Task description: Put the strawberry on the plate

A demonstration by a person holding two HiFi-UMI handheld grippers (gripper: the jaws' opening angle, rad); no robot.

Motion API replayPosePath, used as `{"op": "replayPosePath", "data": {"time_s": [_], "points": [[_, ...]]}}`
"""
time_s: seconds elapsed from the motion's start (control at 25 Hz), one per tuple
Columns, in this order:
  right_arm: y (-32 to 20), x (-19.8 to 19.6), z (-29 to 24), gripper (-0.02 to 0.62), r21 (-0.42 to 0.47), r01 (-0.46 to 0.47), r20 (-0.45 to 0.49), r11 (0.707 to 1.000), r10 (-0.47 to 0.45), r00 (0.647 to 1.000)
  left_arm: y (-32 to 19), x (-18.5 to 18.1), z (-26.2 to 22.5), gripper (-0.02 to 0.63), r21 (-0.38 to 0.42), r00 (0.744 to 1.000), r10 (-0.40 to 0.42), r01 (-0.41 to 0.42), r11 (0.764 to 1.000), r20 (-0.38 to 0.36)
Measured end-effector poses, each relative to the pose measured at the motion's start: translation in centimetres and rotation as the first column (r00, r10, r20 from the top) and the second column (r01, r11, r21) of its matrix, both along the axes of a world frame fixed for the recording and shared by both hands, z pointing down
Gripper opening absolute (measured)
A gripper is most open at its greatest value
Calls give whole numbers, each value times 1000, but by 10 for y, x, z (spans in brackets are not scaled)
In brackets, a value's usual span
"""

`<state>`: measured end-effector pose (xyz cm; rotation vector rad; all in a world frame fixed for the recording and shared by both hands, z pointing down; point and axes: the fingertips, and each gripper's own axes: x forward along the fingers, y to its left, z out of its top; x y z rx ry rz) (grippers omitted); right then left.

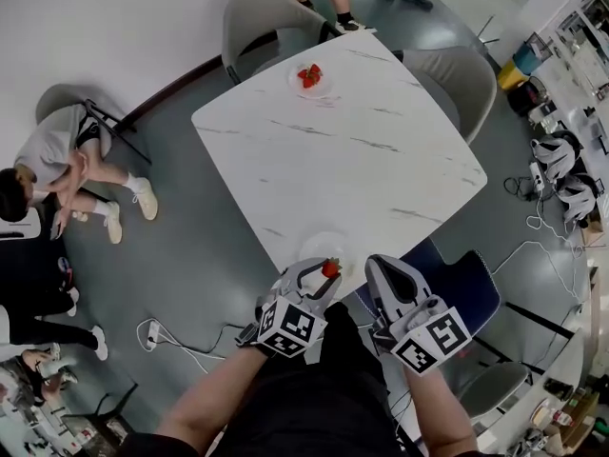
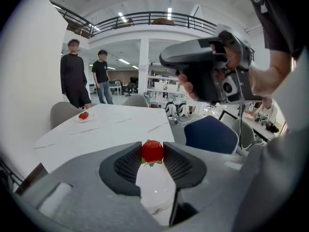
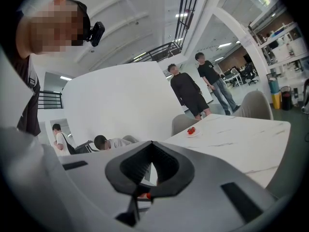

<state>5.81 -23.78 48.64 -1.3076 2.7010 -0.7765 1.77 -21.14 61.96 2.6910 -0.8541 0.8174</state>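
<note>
The left tool point(image 1: 327, 273) pinches the strawberry point(image 2: 152, 151) between its jaw tips, just above the clear plate point(image 1: 312, 247) at the near edge of the marble bench point(image 1: 381, 160), while the right tool point(image 1: 377, 265), jaws pressed together on nothing, hangs just beside it.

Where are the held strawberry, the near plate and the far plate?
held strawberry point(image 2: 152, 152), left gripper view, its red middle.
near plate point(image 1: 317, 247), head view, bare centre.
far plate point(image 1: 324, 90), head view, its rim.

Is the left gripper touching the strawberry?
Touching. In the left gripper view, the left gripper clamps the strawberry between both jaws, with no gap on either side.
</note>
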Motion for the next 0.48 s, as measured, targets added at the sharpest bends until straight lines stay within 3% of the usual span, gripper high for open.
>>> {"op": "replayPosePath", "data": {"time_s": [0.48], "points": [[-13,6,40,3,-27,-6,7,1000,6,1000,-9,8,86,146,-88,992,18,-6,996,127]]}}
